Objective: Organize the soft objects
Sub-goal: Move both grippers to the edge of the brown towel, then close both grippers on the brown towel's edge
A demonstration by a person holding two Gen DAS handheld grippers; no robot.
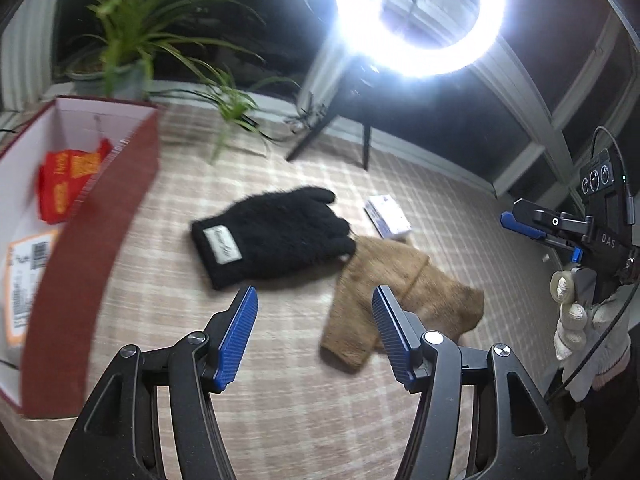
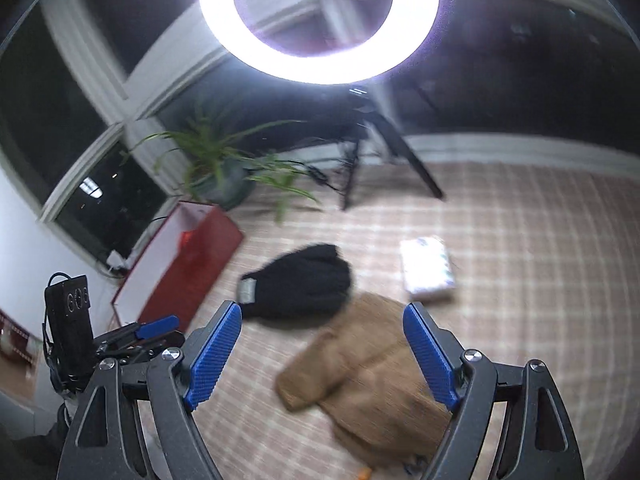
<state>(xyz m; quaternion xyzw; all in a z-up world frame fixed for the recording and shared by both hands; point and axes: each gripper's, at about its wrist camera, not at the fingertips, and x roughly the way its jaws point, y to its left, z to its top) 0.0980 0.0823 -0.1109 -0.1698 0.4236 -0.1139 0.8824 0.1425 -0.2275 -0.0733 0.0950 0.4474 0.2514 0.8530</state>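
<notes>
Tools first: the left tool (image 1: pixel 314 336) hangs released over the checked surface (image 1: pixel 280 412), nothing between its blue pads, and the right tool (image 2: pixel 322 356) is likewise spread wide and empty, poised above the brown mitten (image 2: pixel 372 380). From the left tool, the black glove (image 1: pixel 272 236) lies at twelve o'clock and the brown mitten (image 1: pixel 404 304) at two o'clock, the two touching at the glove's fingertips. Judging by this, sorting is barely begun: a red cloth item (image 1: pixel 68 184) sits in the red box (image 1: pixel 92 260) at ten o'clock, both gloves remain out. A small white packet (image 1: pixel 388 216) lies just beyond them; a potted plant (image 1: pixel 132 40) and ring light (image 1: pixel 416 16) stand behind, clear of the path.
</notes>
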